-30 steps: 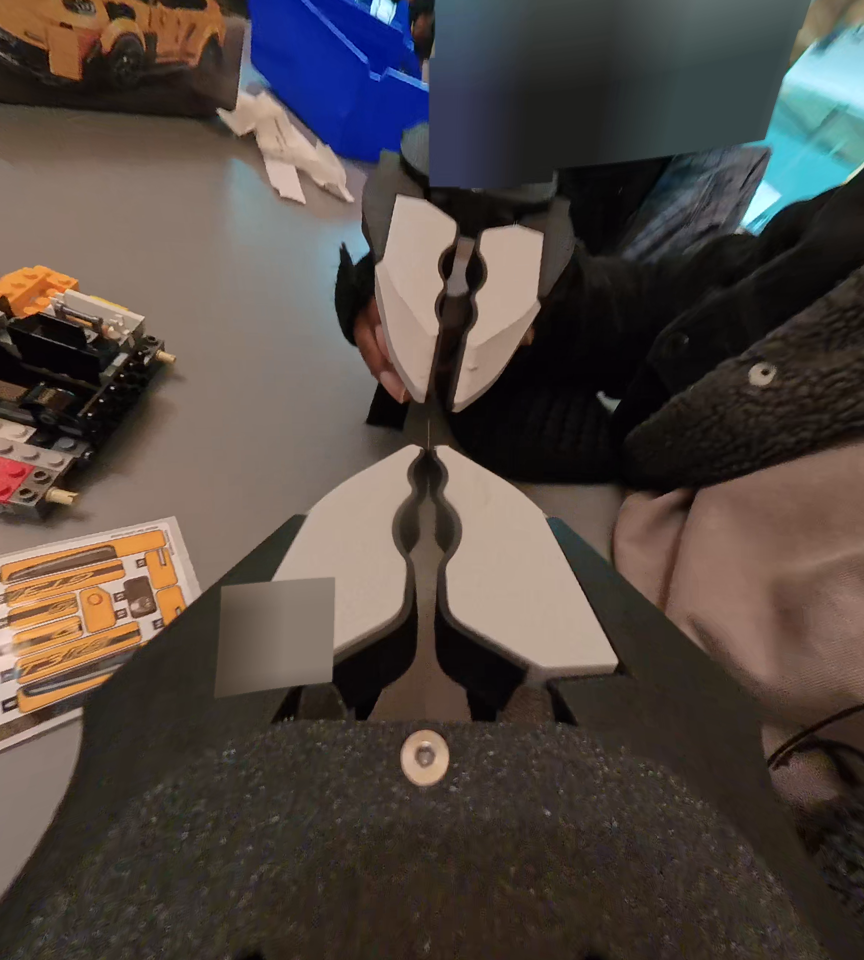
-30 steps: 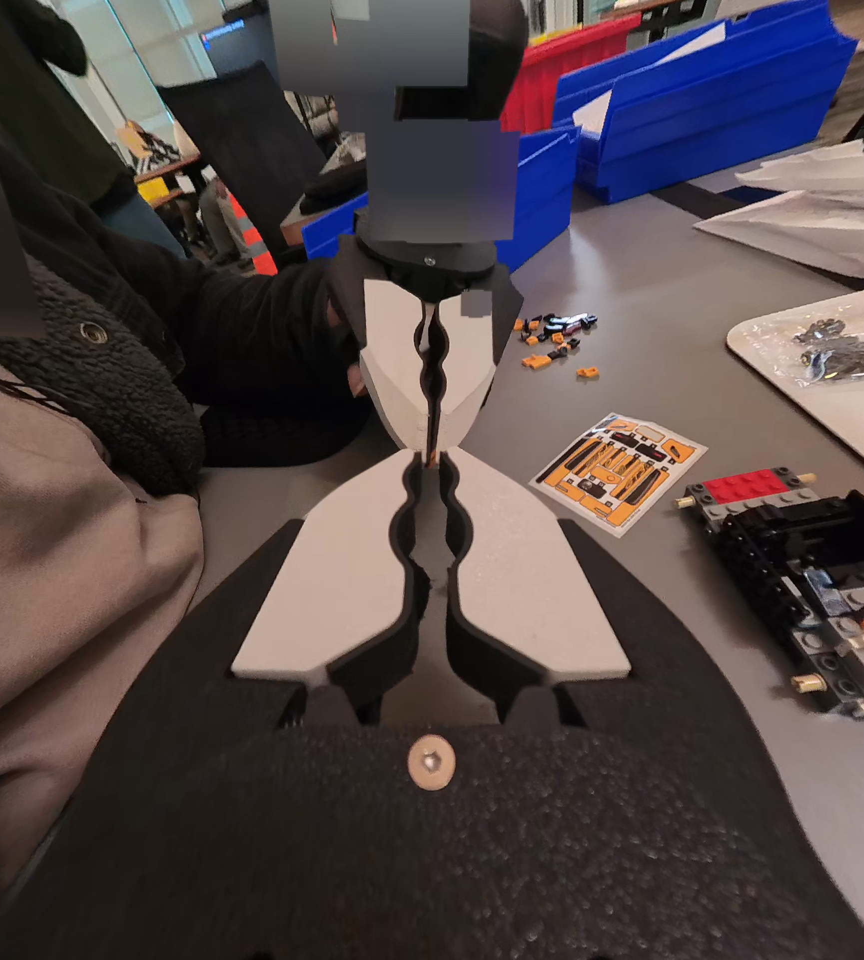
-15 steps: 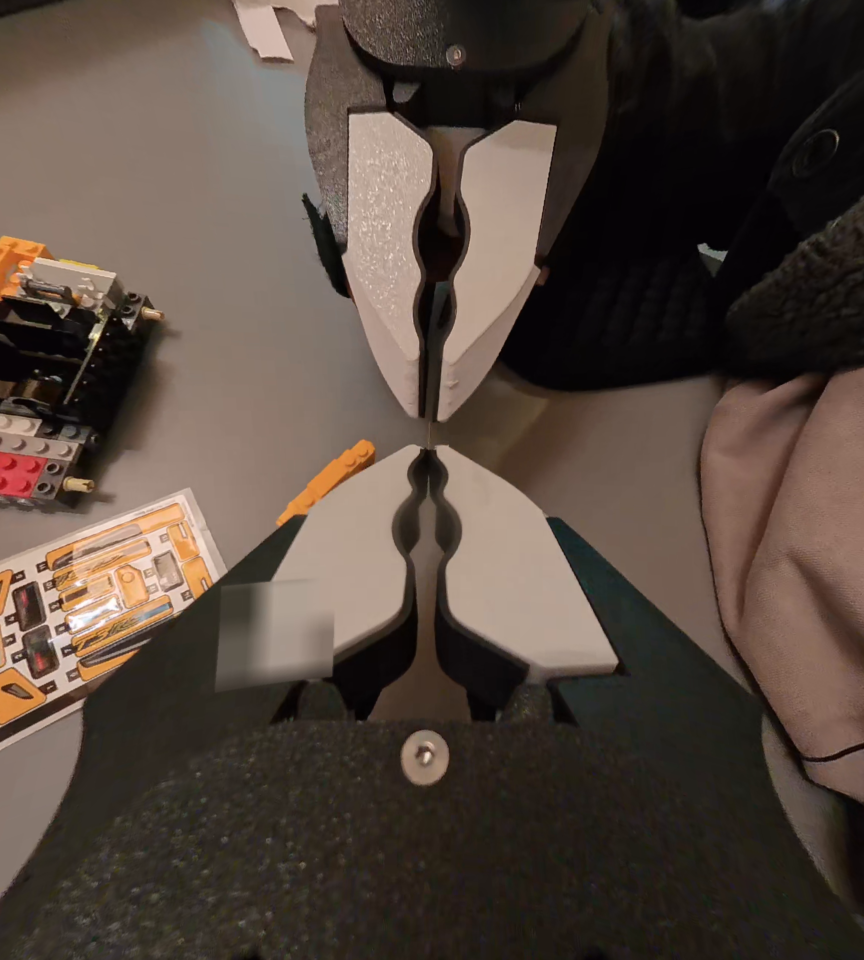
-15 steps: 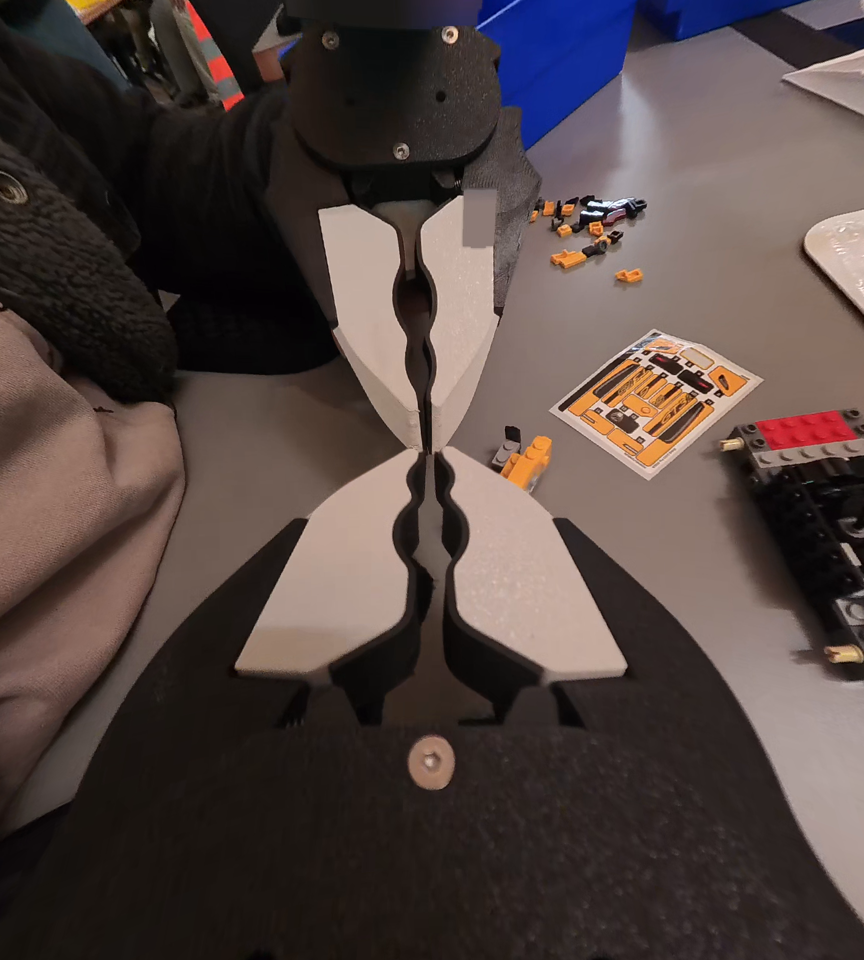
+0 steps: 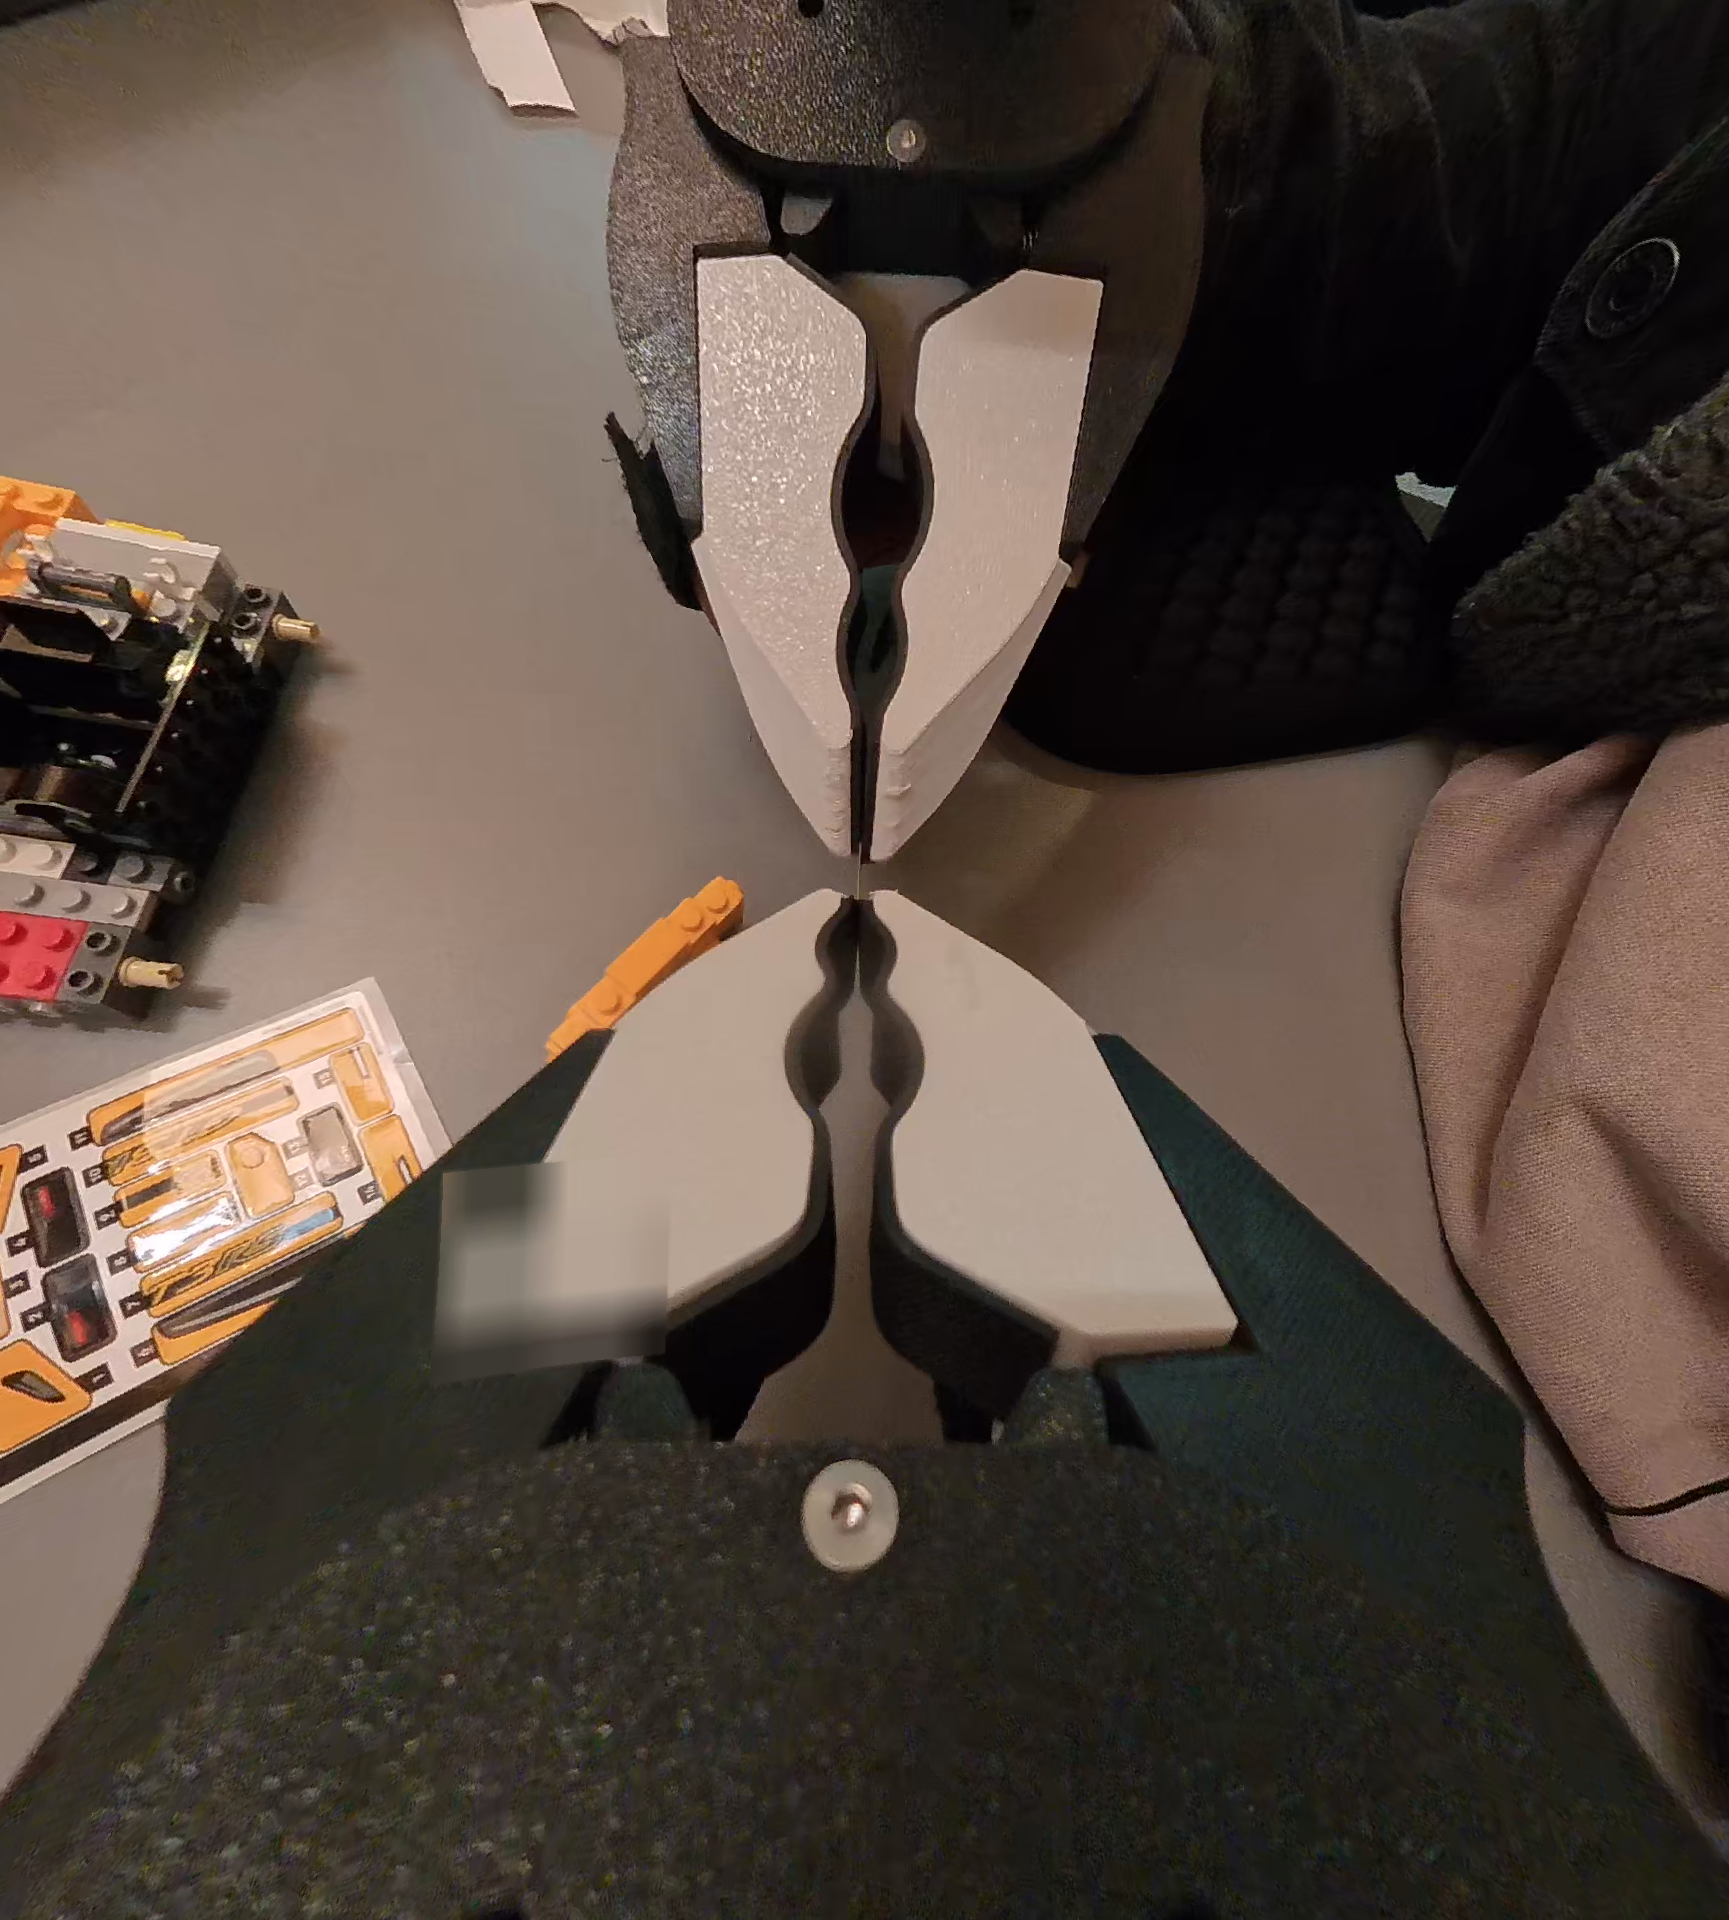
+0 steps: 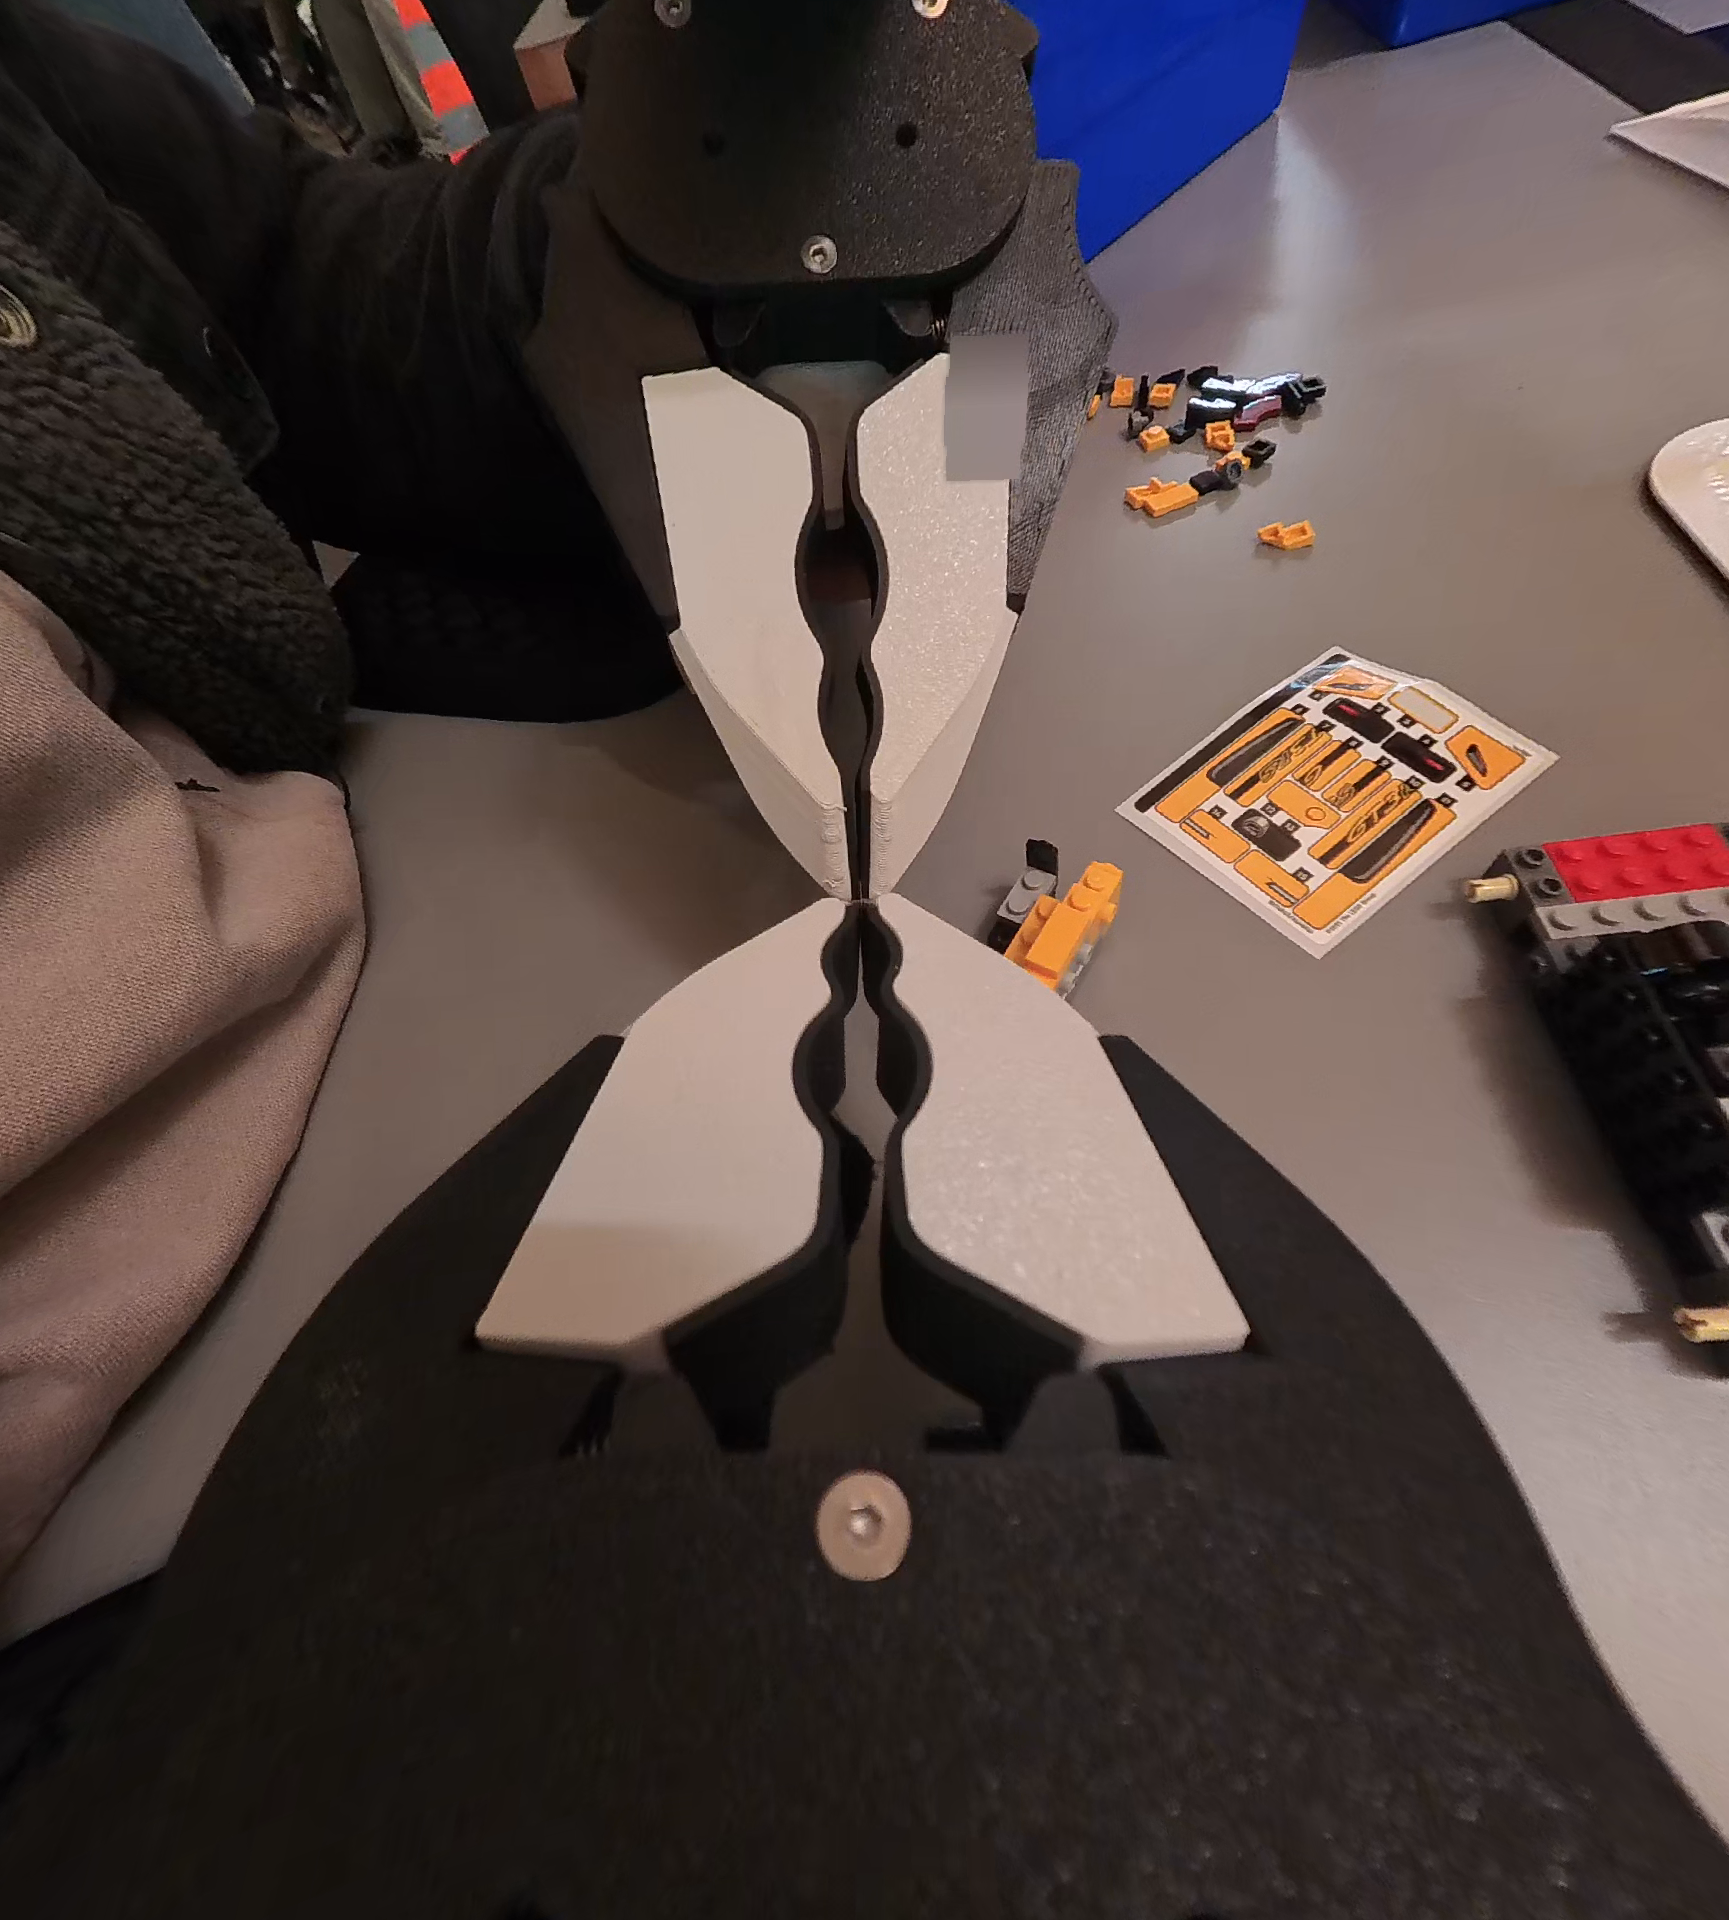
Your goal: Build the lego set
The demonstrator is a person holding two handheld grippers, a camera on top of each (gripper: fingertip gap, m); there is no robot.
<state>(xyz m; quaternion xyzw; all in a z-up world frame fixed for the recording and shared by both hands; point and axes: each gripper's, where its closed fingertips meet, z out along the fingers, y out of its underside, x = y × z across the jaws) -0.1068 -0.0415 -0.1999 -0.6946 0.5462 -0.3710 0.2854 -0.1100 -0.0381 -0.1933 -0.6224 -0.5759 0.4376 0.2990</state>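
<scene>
Blue bin (image 6: 1151, 114) beyond both pinched tongs (image 6: 858, 902), contents hidden

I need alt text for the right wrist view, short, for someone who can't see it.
Two shut grippers meet tip to tip above a grey table: the right gripper near, the left gripper opposite. To the right lie a small orange lego piece, a sticker sheet and a black lego chassis.
</scene>
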